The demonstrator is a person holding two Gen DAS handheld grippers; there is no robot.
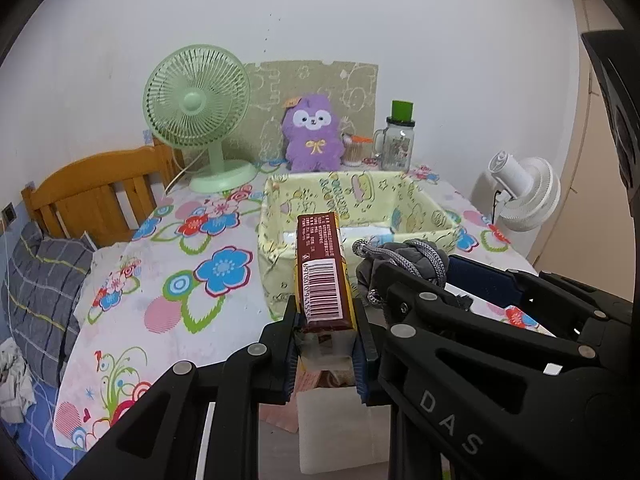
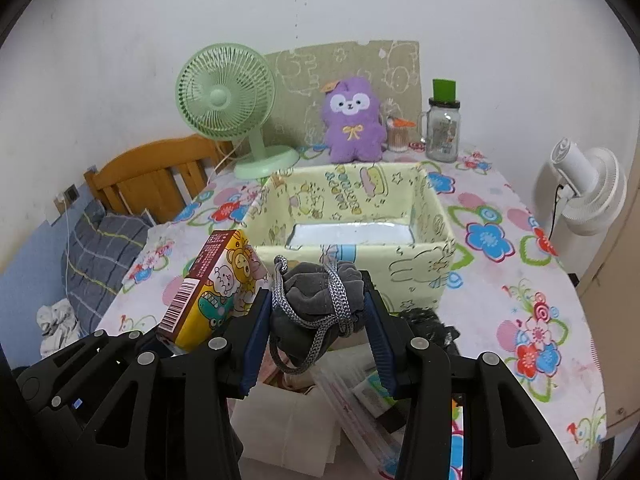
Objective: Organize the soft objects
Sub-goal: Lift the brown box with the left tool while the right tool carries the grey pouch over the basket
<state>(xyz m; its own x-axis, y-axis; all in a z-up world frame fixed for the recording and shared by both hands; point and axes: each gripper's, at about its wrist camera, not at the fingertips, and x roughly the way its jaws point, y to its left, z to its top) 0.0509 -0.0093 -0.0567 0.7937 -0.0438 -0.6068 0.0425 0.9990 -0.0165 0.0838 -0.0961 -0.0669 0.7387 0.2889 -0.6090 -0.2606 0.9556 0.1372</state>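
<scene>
Left gripper (image 1: 326,332): clenched on snack box (image 1: 324,272); you risk it pivoting out.
Right gripper (image 2: 318,320): grasping grey pouch (image 2: 316,300); cord may snag fabric bin (image 2: 352,248) rim.

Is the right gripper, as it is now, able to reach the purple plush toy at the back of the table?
Probably not yet. The right gripper is shut on a grey drawstring pouch, and the yellow fabric-lined box stands between it and the purple plush toy.
</scene>
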